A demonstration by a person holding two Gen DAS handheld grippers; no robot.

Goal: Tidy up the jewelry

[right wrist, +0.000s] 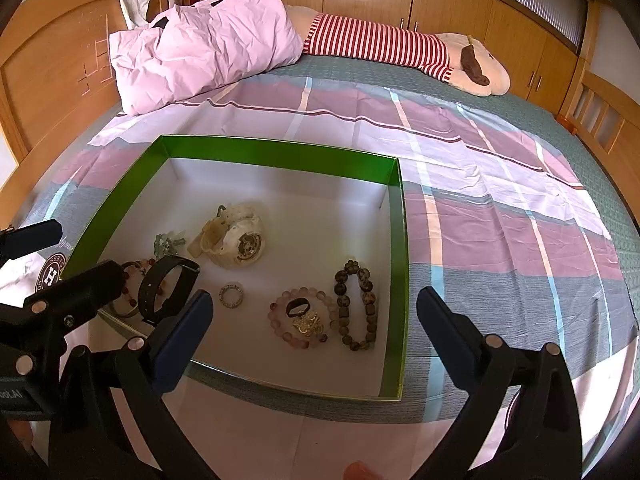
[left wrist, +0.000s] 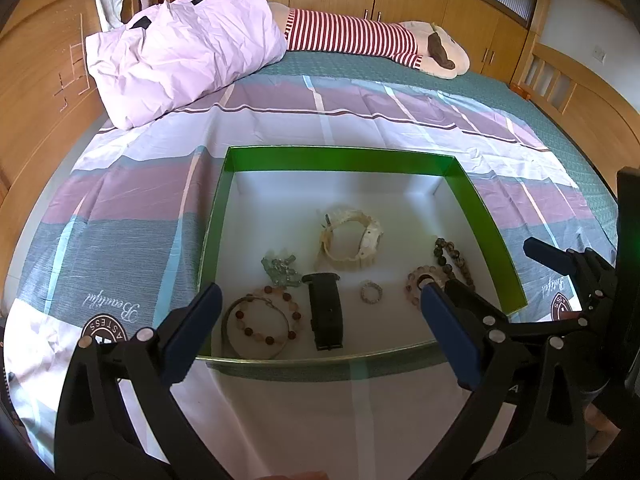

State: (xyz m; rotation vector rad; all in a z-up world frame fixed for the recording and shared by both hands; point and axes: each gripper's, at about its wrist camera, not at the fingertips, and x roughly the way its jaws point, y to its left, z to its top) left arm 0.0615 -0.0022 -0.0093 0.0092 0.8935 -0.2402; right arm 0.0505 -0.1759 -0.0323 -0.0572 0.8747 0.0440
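Both grippers, left [left wrist: 320, 320] and right [right wrist: 314, 328], hover spread wide and empty at the near edge of the green box [right wrist: 280, 152], where the jewelry seems already gathered, nothing left outside, the black band [left wrist: 325, 310] lying lengthwise near-to-far before the white watch [right wrist: 236, 242].

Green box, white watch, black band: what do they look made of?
Green box: looks like glossy coated cardboard, with thin folded walls, sheen on the rim and a white matte inside.
White watch: likely moulded resin or plastic, chunky ribbed strap, yellowed cream tone.
Black band: probably matte rubber or silicone, with a smooth, dull surface; leather can't be ruled out.
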